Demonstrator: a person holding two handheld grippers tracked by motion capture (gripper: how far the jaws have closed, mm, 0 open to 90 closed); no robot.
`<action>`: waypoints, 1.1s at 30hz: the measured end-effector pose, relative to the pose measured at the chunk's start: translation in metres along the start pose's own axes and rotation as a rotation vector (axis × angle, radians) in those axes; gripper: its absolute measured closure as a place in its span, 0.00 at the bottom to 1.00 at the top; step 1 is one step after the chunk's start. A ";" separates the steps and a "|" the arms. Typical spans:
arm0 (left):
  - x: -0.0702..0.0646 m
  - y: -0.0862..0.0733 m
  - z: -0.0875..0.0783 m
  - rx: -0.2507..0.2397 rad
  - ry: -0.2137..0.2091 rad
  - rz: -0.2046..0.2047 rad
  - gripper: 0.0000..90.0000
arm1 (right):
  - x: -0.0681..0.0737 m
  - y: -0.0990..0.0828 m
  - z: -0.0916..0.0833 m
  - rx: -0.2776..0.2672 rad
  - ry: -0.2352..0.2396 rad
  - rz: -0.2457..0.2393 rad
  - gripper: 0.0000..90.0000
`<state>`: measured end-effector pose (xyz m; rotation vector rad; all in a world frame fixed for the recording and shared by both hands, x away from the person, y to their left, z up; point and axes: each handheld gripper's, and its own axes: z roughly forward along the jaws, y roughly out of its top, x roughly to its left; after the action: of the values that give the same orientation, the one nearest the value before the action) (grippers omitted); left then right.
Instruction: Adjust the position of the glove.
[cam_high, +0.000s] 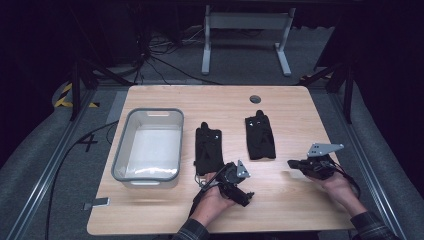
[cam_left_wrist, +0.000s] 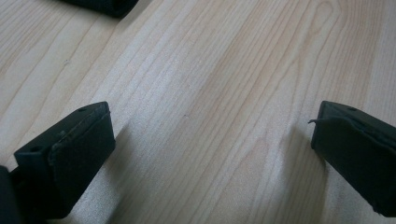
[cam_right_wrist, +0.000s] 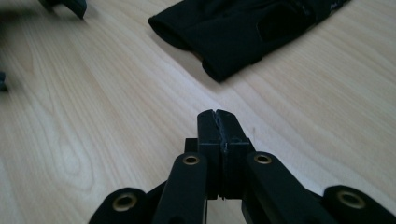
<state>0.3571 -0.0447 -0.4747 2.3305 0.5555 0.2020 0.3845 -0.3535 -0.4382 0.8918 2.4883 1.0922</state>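
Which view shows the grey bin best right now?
The high view: the grey bin sits whole on the table's left side, beside two black gloves. The gripper views show bare tabletop and glove parts, not the bin.

Both grippers are showing matte black bodies. The left gripper (cam_high: 246, 196) is wearing a grey three-cornered plate (cam_high: 242, 169) and trailing a black cable; its pads (cam_left_wrist: 77, 158) are looking scuffed and frayed at the edges. The right gripper (cam_high: 292, 163) is carrying a similar plate (cam_high: 324, 148), with brass-coloured rivets (cam_right_wrist: 192, 160) gleaming on its arms. The person is wearing dark plaid sleeves (cam_high: 192, 231).
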 end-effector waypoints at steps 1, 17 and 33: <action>0.000 0.000 0.000 0.000 0.000 0.000 0.00 | -0.001 0.003 0.002 -0.004 0.000 -0.006 1.00; 0.000 0.000 0.000 0.001 -0.003 0.000 0.00 | -0.003 0.042 0.036 -0.039 0.023 -0.058 1.00; 0.000 0.000 0.000 0.000 0.002 0.001 0.00 | -0.010 0.038 0.066 0.056 0.012 -0.069 1.00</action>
<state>0.3568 -0.0452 -0.4747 2.3308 0.5558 0.2046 0.4398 -0.3031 -0.4548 0.8104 2.5503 1.0136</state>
